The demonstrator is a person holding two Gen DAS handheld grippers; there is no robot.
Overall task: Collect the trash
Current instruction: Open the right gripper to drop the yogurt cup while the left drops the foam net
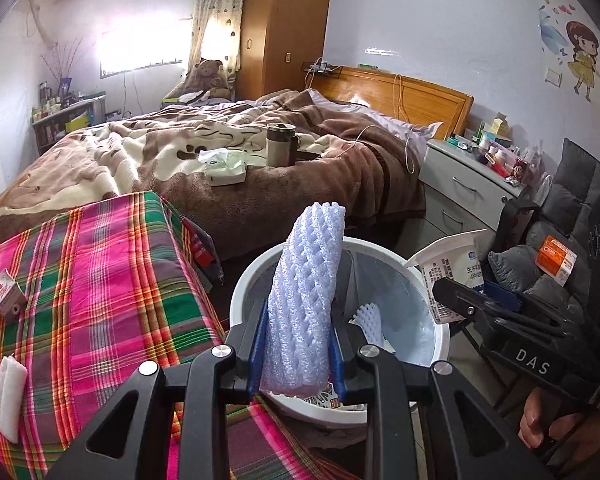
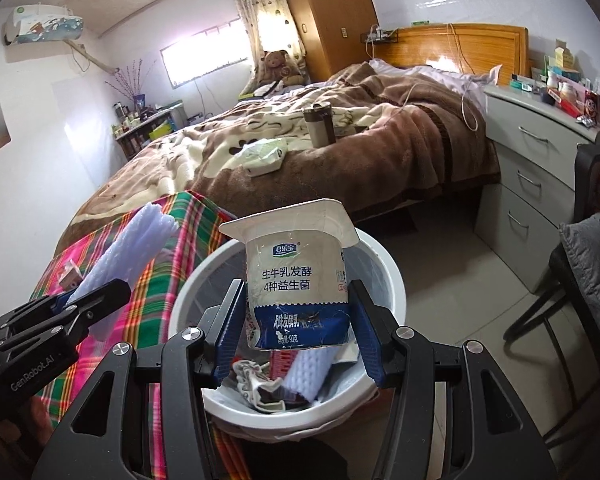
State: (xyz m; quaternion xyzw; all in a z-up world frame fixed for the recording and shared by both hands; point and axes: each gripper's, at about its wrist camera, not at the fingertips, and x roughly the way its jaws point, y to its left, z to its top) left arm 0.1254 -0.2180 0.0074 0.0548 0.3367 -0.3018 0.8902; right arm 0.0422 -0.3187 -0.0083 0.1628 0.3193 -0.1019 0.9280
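Observation:
My left gripper (image 1: 298,354) is shut on a pale blue foam net sleeve (image 1: 306,292), held upright over the near left side of the white trash bin (image 1: 240,292). My right gripper (image 2: 298,338) is shut on a white and blue yogurt cup (image 2: 298,276), held above the white trash bin (image 2: 392,280). In the left wrist view the yogurt cup (image 1: 452,276) and right gripper (image 1: 476,304) hang at the bin's right rim. The foam sleeve (image 2: 128,252) and left gripper (image 2: 88,304) show at the left of the right wrist view. Foam netting (image 2: 312,372) and crumpled wrappers lie inside the bin.
A plaid cloth surface (image 1: 88,280) left of the bin carries a small carton (image 1: 6,292) and a folded white tissue (image 1: 8,396). Behind is a bed (image 1: 220,160) with a tissue pack and a mug. Right: grey nightstand (image 2: 540,184), dark chair (image 2: 588,280).

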